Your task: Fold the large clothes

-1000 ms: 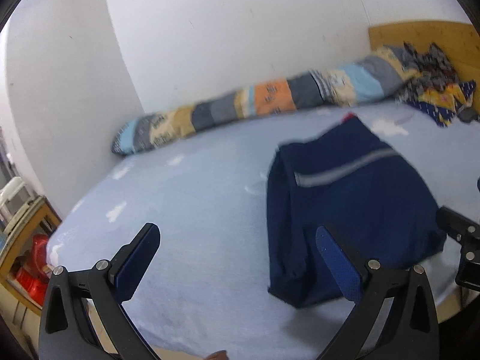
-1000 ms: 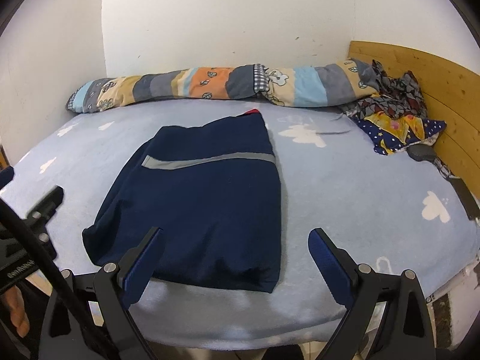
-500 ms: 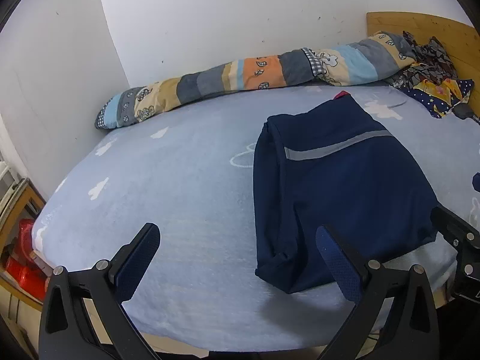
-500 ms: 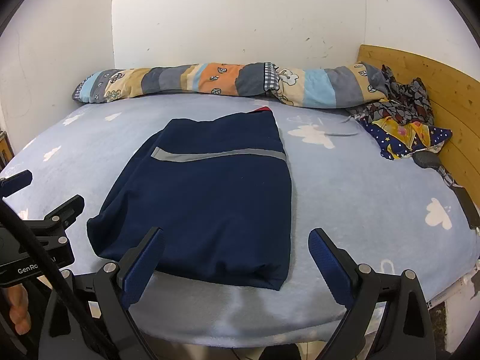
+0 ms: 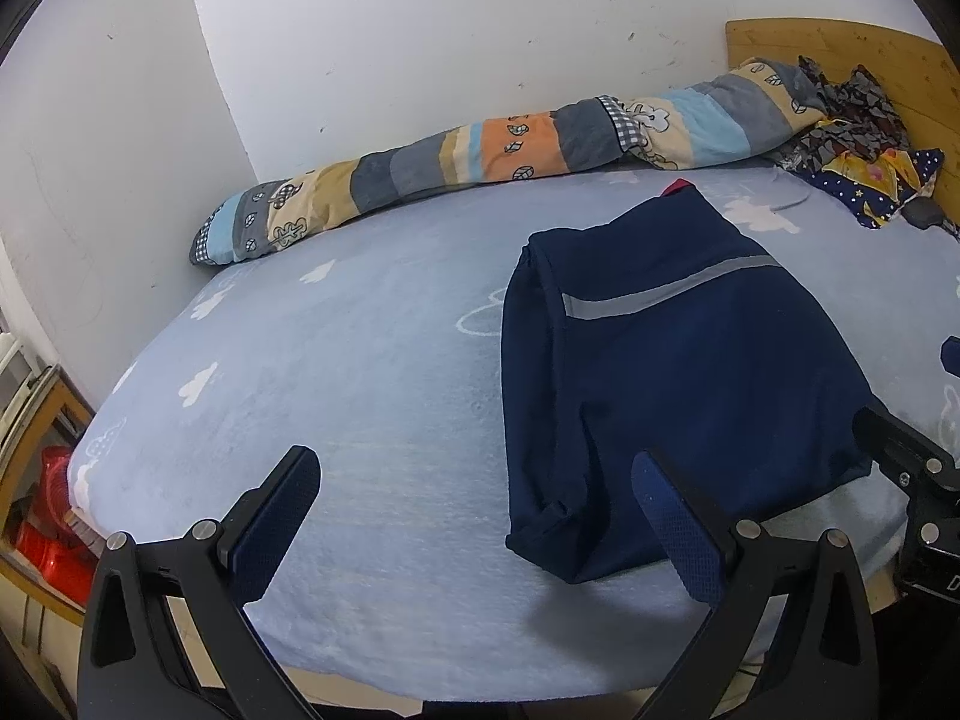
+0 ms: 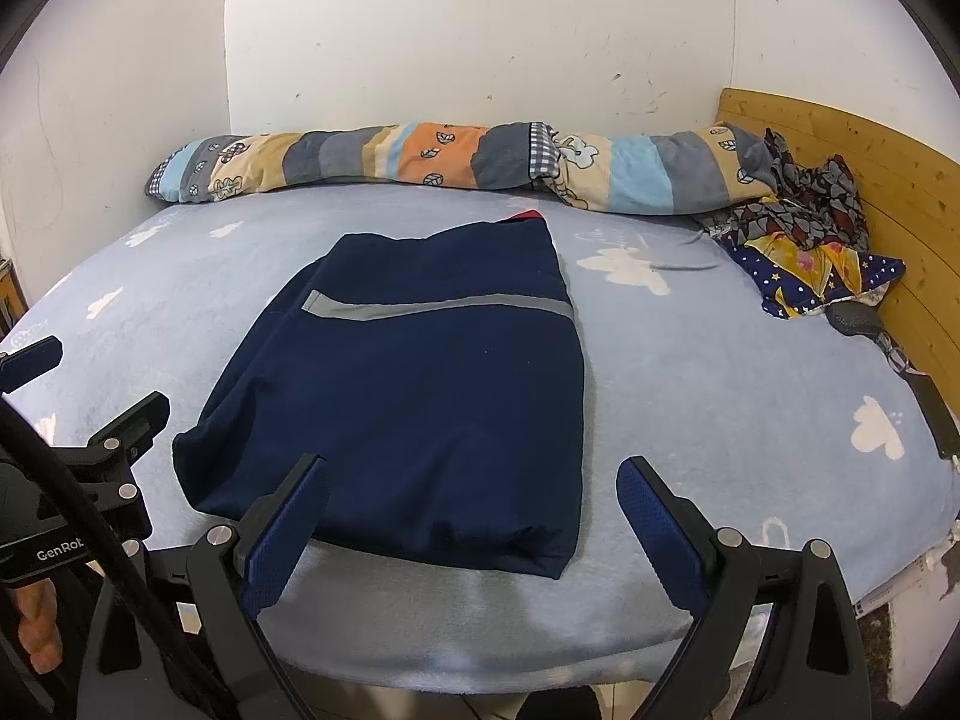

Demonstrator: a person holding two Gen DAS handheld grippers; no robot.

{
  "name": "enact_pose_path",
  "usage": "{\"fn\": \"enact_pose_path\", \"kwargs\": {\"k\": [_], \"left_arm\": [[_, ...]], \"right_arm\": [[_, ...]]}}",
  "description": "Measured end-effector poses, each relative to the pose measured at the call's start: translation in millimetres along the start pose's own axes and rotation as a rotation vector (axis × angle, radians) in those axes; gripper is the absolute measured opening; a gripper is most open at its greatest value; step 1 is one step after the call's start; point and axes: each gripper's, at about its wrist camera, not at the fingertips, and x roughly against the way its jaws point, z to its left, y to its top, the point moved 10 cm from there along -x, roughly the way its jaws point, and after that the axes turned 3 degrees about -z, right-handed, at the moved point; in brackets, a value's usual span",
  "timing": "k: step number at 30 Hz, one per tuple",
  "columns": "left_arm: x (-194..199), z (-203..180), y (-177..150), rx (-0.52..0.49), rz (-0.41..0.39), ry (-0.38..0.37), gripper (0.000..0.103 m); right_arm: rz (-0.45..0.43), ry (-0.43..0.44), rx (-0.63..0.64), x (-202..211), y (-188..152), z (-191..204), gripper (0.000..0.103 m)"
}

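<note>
2 tongs are in view, both with jaws spread wide and holding nothing. The landmark for all positions below is the navy garment point(image 6: 414, 396), which lies folded into a rough rectangle on the light blue bed sheet point(image 6: 720, 396), a grey reflective stripe point(image 6: 432, 306) running across its far half and a small red edge showing at its far end.

Left of the garment: the left tongs point(image 5: 474, 516) hang over the near edge of the bed, the inner blue pad point(image 5: 678, 534) overlapping the garment's near left corner in the left wrist view; contact cannot be confirmed. In the right wrist view the left tongs' black frame point(image 6: 102, 456) sits beside the garment's left side. Further left, past the bed edge, a red object point(image 5: 54, 516) rests in a wooden shelf unit.

Beyond the garment: a long patchwork bolster point(image 6: 456, 165) lies along the white wall point(image 6: 480, 36), apart from the garment's far end.

Near side of the garment: the right tongs point(image 6: 474, 528) hover at the bed edge, the left pad point(image 6: 282, 540) over the garment's near hem, the right pad over bare sheet.

Right of the garment: a bundle of patterned cloth point(image 6: 804, 240) is heaped against the wooden headboard point(image 6: 888, 180), well apart from the garment. A dark grey item point(image 6: 852, 318) lies just in front of that bundle.
</note>
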Motion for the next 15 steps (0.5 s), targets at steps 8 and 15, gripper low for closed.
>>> {"fn": "enact_pose_path", "kwargs": {"k": [8,15], "left_arm": [[-1.3,-0.9,-1.0,0.022,0.019,-0.048,0.103],[-0.2,-3.7,-3.3,0.061,0.035,-0.125,0.103]], "right_arm": [[-0.002,0.0,-0.001,-0.5,0.2,-1.5,0.098],[-0.007,-0.001,-0.015,1.0,1.2,-3.2,0.098]]}}
